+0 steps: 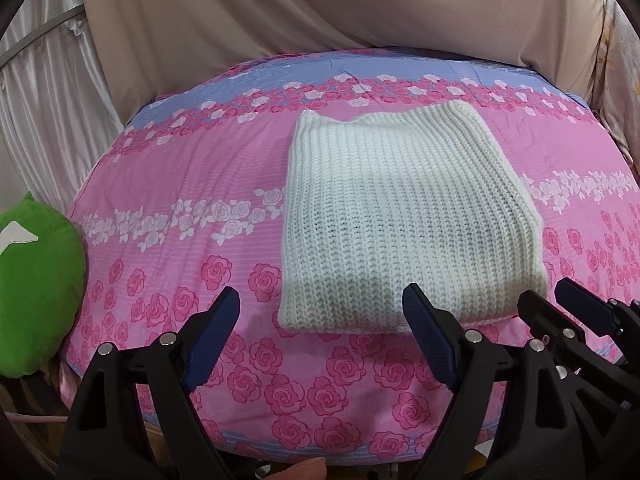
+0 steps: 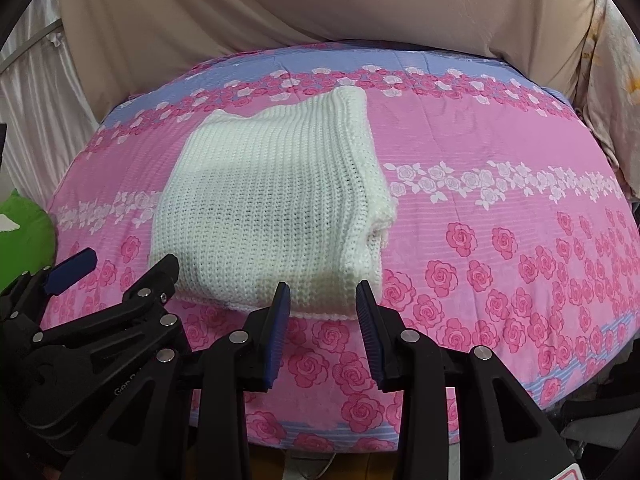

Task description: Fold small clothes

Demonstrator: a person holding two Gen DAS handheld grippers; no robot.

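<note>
A white knitted garment [image 1: 404,216] lies folded into a thick rectangle on the pink rose-print cover [image 1: 180,184]. It also shows in the right wrist view [image 2: 272,208], where layered edges bulge at its right side. My left gripper [image 1: 322,300] is open and empty, just short of the garment's near edge. My right gripper [image 2: 324,294] is open and empty, its fingertips at the garment's near right corner. The right gripper also shows at the right of the left wrist view [image 1: 548,300]. The left gripper also shows at the left of the right wrist view [image 2: 128,264].
A green plush cushion [image 1: 32,284] sits at the cover's left edge. Beige draped cloth [image 1: 320,8] hangs behind the cover, with pale satin curtain [image 1: 36,104] at the left. A person's fingertip [image 1: 308,470] shows at the bottom.
</note>
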